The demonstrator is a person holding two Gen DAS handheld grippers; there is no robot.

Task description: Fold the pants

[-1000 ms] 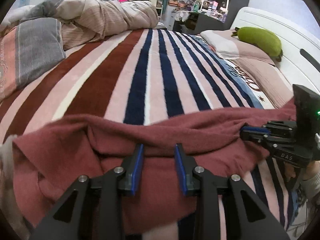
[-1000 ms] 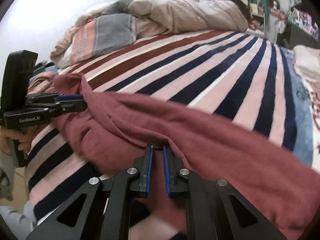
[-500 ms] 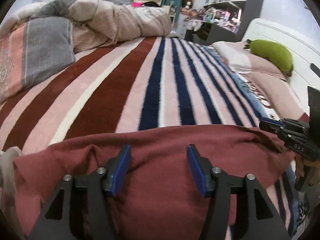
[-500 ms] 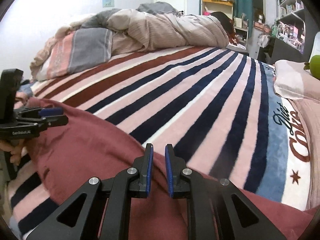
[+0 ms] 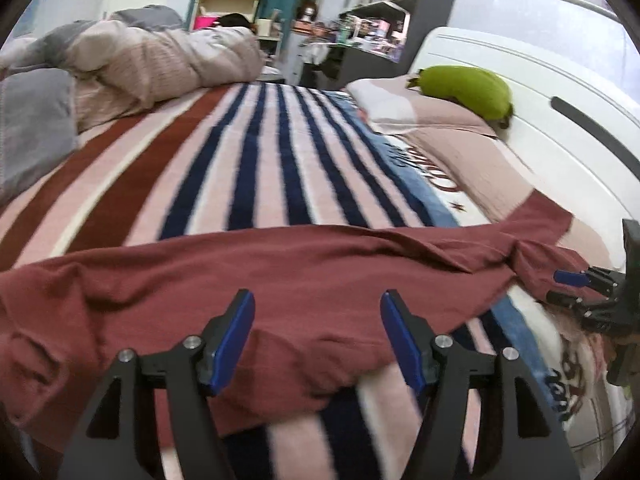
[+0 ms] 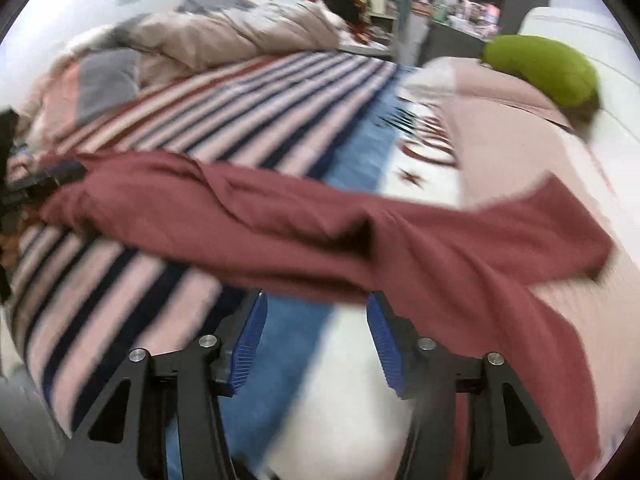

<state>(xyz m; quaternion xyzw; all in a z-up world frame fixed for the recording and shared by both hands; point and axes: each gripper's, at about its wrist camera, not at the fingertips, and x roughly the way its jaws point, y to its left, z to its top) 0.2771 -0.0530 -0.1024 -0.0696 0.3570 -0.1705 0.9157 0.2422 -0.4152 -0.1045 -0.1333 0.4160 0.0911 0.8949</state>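
- Nearest, left gripper [image 5: 318, 338]: jaws have just been opening and stand apart, released, above the pants [image 5: 280, 276]; blue pads clear of the cloth.
- Right gripper [image 6: 314, 334]: jaws have just been opening, released; only bedding shows in the gap, with the maroon fabric edge just beyond the right pad [image 6: 382, 338].
- Pants: spread flat in a long band across the near part of the striped blanket [image 5: 248, 160], one end lying up on the beige pillow [image 6: 500, 128].
- Farther: green plush [image 5: 464, 90] on that pillow against the white headboard [image 5: 520, 92].
- Farthest: bunched duvet [image 5: 152, 64]; cluttered shelves [image 5: 372, 4] behind.
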